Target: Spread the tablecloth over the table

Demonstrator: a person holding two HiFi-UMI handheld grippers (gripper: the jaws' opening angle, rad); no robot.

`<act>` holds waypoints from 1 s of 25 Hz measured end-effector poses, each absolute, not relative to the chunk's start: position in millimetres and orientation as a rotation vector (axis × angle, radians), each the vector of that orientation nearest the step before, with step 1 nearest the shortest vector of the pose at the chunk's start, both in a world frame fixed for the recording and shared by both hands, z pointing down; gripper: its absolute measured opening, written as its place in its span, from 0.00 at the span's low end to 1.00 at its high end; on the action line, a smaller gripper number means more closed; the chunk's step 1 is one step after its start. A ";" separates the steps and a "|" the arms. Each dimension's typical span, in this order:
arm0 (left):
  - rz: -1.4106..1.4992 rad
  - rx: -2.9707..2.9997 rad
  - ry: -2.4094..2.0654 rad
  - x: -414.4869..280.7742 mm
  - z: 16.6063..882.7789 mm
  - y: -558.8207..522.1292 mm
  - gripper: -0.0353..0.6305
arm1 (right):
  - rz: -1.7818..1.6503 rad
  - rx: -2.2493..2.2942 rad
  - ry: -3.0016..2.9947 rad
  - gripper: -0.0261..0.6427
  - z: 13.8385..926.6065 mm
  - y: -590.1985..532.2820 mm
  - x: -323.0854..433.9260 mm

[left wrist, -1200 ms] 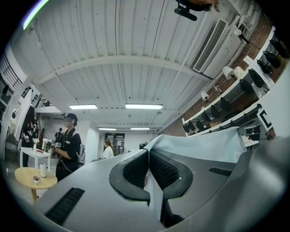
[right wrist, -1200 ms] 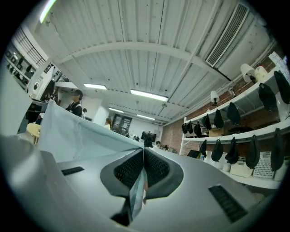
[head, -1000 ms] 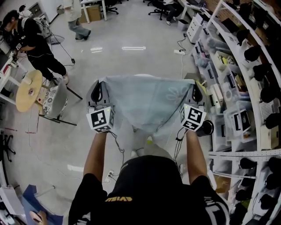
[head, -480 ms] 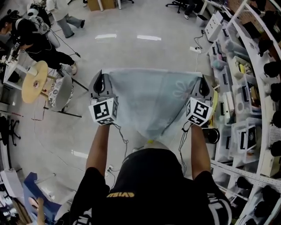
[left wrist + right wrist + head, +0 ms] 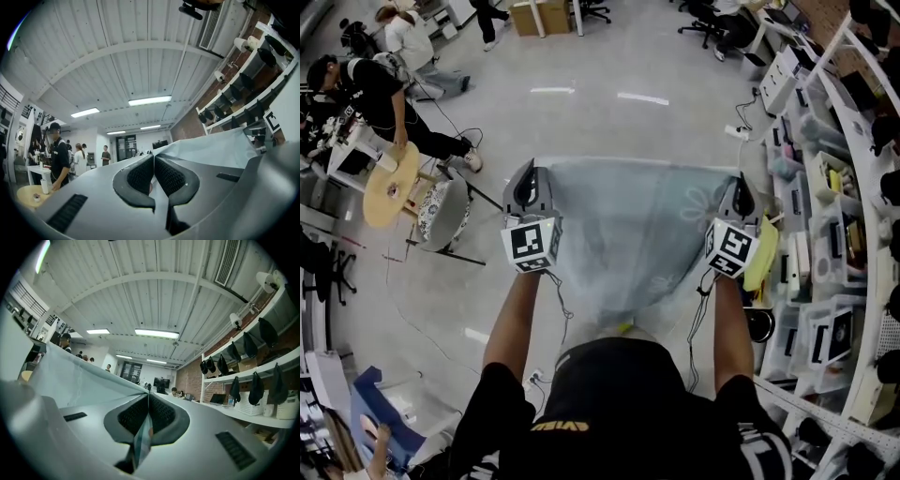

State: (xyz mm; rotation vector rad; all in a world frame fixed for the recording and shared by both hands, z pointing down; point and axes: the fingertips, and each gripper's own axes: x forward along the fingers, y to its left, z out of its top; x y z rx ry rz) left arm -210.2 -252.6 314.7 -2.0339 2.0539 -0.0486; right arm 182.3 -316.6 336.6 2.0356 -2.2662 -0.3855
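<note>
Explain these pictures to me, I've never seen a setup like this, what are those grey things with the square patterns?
No robot here: a person holds a two-jaw gripper in each hand; the patterned cubes belong to them. The top-down picture comes from a camera on the person's head. The left gripper and right gripper each pinch a corner of a pale tablecloth, stretched between them above the floor. The other two pictures come from cameras on each gripper, looking along its shut jaws with cloth between. No table shows under the cloth.
</note>
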 end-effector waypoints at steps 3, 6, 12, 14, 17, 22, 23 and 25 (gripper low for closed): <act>-0.043 -2.044 2.061 -217.6 316.0 -266.7 0.09 | -0.402 2.021 -2.257 0.05 335.3 -327.2 176.4; -0.065 -2.034 2.061 -226.2 322.3 -283.1 0.09 | -0.406 2.006 -2.253 0.05 339.6 -342.9 168.4; -0.060 -2.112 2.025 -241.7 344.0 -342.9 0.09 | -0.407 2.019 -2.171 0.05 349.3 -379.7 156.8; -0.059 -2.147 2.002 -250.3 347.5 -363.3 0.09 | -0.392 2.038 -2.136 0.05 349.2 -389.7 149.3; -0.040 -2.196 1.955 -263.8 347.7 -395.0 0.09 | -0.400 2.074 -2.077 0.05 344.6 -409.0 137.6; -0.033 -2.285 1.887 -268.3 356.1 -458.5 0.09 | -0.394 2.115 -2.003 0.05 345.8 -453.2 131.9; -0.051 -2.297 1.876 -266.9 360.6 -470.6 0.09 | -0.385 2.121 -1.994 0.05 348.8 -461.5 133.0; -0.085 -2.314 1.870 -262.2 372.2 -490.8 0.09 | -0.371 2.120 -1.979 0.05 356.4 -476.5 137.6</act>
